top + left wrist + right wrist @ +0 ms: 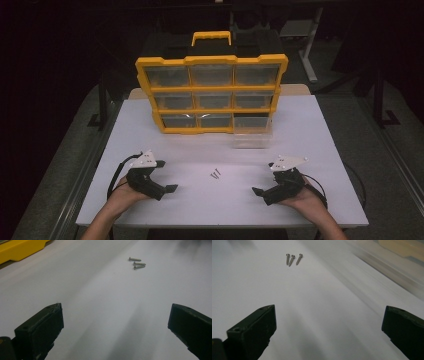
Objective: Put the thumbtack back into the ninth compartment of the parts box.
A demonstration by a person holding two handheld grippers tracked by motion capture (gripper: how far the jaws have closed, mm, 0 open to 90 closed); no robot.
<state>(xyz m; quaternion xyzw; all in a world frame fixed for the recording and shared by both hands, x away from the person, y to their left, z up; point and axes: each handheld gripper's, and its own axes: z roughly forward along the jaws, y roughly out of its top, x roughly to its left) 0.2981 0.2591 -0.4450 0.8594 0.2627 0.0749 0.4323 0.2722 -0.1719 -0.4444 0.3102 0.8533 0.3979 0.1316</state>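
Three small silver screws (215, 174) lie close together on the white table (300, 125), between my two grippers. My left gripper (167, 176) rests near the front left, open, pointing toward the screws, with nothing between its jaws. My right gripper (262, 178) rests near the front right, also open with nothing in it, facing the screws from the other side. In the left gripper view the screws (137, 263) sit ahead of the open gripper (115, 322), well clear of it. In the right gripper view the screws (293, 259) lie ahead of the open gripper (328, 322).
A yellow organizer (211, 95) with several clear drawers and a handle stands upright at the back of the table. One clear drawer (252, 135) is pulled out at its bottom right and sits on the table. A corner of the yellow organizer (20, 250) shows ahead on the left.
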